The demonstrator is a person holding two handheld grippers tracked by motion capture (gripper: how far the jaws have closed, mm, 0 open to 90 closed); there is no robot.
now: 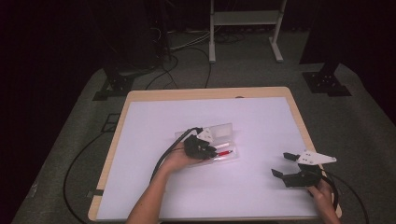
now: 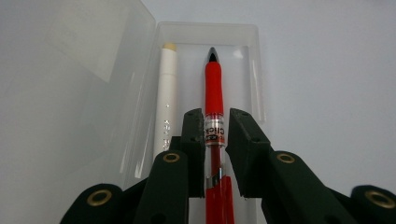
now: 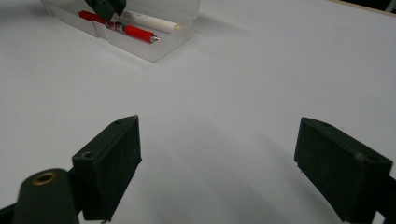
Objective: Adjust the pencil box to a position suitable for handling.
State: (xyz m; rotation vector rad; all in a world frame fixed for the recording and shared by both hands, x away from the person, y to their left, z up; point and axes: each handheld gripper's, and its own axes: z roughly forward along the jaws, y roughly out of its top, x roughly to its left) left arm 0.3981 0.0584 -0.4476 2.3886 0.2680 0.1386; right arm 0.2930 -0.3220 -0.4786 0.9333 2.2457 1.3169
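Red pen point(image 2: 214, 93): clamped between my left tool's point(image 2: 215, 133) jaws, inside the clear pencil case point(image 2: 254, 70), white pen point(image 2: 166, 98) just beside. Right tool point(image 3: 217, 163) wide, empty. Risk: slick barrel slipping; case dragging along the counter point(image 1: 261, 126).

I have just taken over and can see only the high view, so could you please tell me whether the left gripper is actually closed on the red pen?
Observer: Yes, the left gripper has its jaws shut on the red pen, around its clear printed band.
Operator: Thank you. Is anything else in the case?
Observer: A white pen lies beside the red one, nearer the raised lid.
Operator: And the right gripper?
Observer: The right gripper has its jaws wide apart over bare table, holding nothing.
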